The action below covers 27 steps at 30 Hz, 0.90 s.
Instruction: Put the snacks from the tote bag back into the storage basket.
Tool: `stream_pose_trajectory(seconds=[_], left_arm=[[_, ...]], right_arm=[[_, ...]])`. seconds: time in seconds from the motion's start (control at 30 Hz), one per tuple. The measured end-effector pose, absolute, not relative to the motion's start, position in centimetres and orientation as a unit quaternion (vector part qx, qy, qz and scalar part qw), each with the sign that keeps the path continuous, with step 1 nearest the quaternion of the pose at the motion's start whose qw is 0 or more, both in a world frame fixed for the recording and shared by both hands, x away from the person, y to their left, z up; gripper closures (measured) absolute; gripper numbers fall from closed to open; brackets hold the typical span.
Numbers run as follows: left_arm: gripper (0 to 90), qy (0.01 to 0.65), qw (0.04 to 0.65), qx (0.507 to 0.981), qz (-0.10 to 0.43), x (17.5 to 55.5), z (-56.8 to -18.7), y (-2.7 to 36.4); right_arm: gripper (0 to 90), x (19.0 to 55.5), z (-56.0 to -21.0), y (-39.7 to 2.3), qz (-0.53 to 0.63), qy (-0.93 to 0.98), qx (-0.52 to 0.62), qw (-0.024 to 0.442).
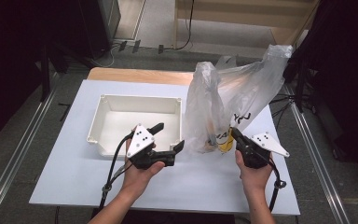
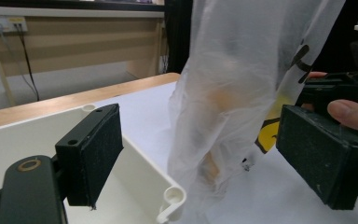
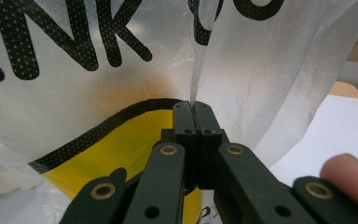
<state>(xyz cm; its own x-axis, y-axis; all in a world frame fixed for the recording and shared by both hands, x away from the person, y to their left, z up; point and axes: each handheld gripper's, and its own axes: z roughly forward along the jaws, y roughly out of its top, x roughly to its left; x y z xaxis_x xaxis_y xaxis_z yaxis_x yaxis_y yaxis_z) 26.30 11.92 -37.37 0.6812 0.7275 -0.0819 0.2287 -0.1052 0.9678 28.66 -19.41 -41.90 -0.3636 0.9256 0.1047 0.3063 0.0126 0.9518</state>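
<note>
On the desk (image 1: 65, 177), the open tray (image 1: 121, 109) sits left of centre, and the plastic bag (image 1: 223, 102) stands upright just beside the tray's right wall. The left tongs (image 1: 170, 136) hang over the tray's near right corner, jaws apart, with the bag ahead of them to the right. The right tongs (image 1: 235, 133) sit at the bag's near right side, pinching a fold of it, well apart from the tray.
</note>
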Motion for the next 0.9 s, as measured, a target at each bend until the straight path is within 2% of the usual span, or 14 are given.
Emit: stream_pose_trajectory(seconds=[0.13, 0.17, 0.2, 0.27, 0.37, 0.43, 0.5, 0.73, 0.8, 0.9], left_arm=[[16.0, 0.328, 0.583, 0.712, 0.214, 26.5, -37.2, 10.9], [19.0, 0.325, 0.584, 0.714, 0.208, 26.7, -37.1, 10.7], [26.8, 0.323, 0.584, 0.716, 0.205, 26.8, -37.1, 10.5], [30.3, 0.323, 0.579, 0.722, 0.201, 27.3, -36.9, 9.9], [52.7, 0.340, 0.560, 0.725, 0.214, 27.8, -36.9, 9.4], [77.2, 0.342, 0.556, 0.733, 0.192, 28.3, -37.1, 9.3], [90.0, 0.344, 0.552, 0.740, 0.170, 28.7, -37.5, 9.3], [90.0, 0.364, 0.524, 0.759, 0.132, 29.9, -39.7, 8.9], [90.0, 0.375, 0.520, 0.757, 0.126, 30.1, -40.3, 8.8], [90.0, 0.376, 0.513, 0.762, 0.123, 30.2, -40.9, 8.7]], right_arm=[[90.0, 28.7, -42.0, -19.2, 0.515, 0.647, 0.475, 0.300], [90.0, 28.7, -42.0, -19.1, 0.515, 0.649, 0.472, 0.300], [90.0, 28.7, -42.0, -19.0, 0.515, 0.649, 0.472, 0.301], [90.0, 28.7, -42.0, -18.8, 0.514, 0.653, 0.470, 0.298], [90.0, 28.7, -42.1, -18.6, 0.513, 0.658, 0.463, 0.300], [90.0, 28.7, -42.2, -18.5, 0.512, 0.659, 0.464, 0.298], [90.0, 28.7, -42.3, -18.5, 0.512, 0.658, 0.467, 0.294], [90.0, 29.0, -43.1, -19.8, 0.499, 0.645, 0.496, 0.299], [80.1, 28.9, -42.9, -20.2, 0.510, 0.635, 0.498, 0.297], [58.2, 28.4, -41.9, -20.7, 0.532, 0.618, 0.494, 0.301]])
